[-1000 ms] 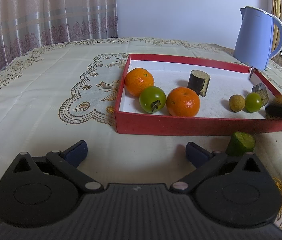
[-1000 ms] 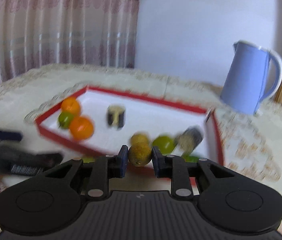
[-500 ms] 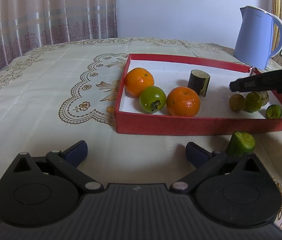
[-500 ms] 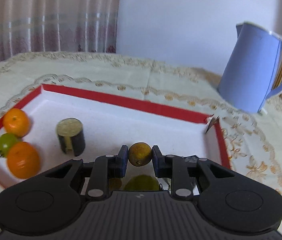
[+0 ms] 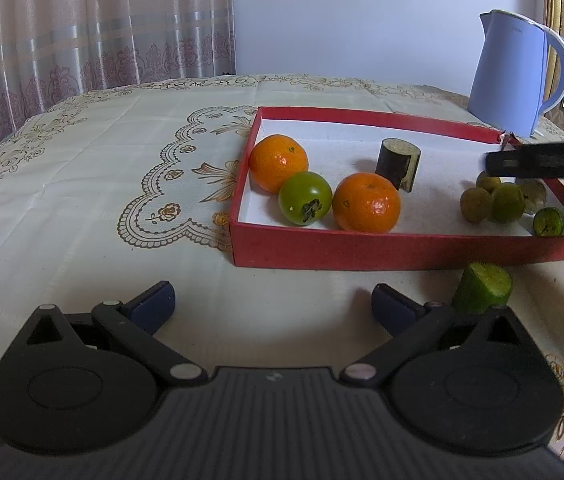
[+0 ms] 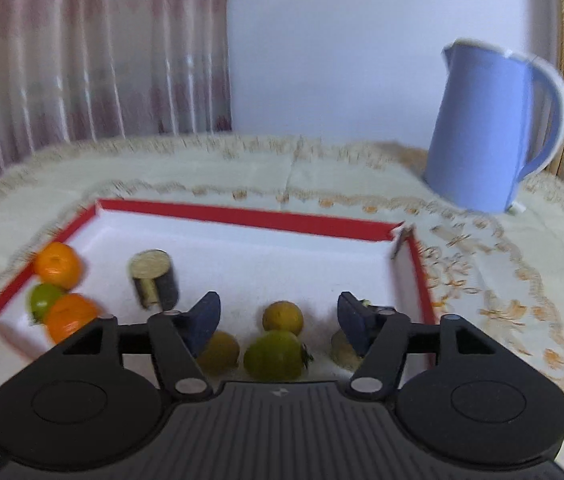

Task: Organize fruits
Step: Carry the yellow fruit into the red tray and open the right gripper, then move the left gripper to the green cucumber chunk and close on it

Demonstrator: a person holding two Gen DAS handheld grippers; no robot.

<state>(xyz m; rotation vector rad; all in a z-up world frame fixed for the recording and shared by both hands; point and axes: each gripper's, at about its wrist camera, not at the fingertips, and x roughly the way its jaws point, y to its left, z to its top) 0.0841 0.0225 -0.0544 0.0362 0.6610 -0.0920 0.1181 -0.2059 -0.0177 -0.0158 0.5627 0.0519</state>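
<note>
A red tray (image 5: pixel 402 254) with a white floor holds two oranges (image 5: pixel 279 162), a green tomato (image 5: pixel 305 198) and a dark cut cylinder (image 5: pixel 398 164) on its left. Small yellow-green fruits (image 5: pixel 476 205) cluster at its right end. My right gripper (image 6: pixel 280 316) hovers over that cluster and its jaws are opening. A small yellow fruit (image 6: pixel 282 317) lies on the tray floor between its fingers, and neither pad touches it. My left gripper (image 5: pixel 274 304) rests open and empty on the cloth in front of the tray. A green cut piece (image 5: pixel 482 292) lies outside the tray by its right finger.
A blue kettle (image 6: pixel 494 128) stands behind the tray's far right corner. A patterned cream tablecloth (image 5: pixel 102 184) covers the table, with curtains and a wall behind. A black finger (image 5: pixel 542 162) of the right gripper reaches over the tray's right end in the left wrist view.
The right gripper carried the small yellow fruit over the tray's right end, then its jaws spread and the fruit came to rest beside the other small fruits. The left gripper stayed still.
</note>
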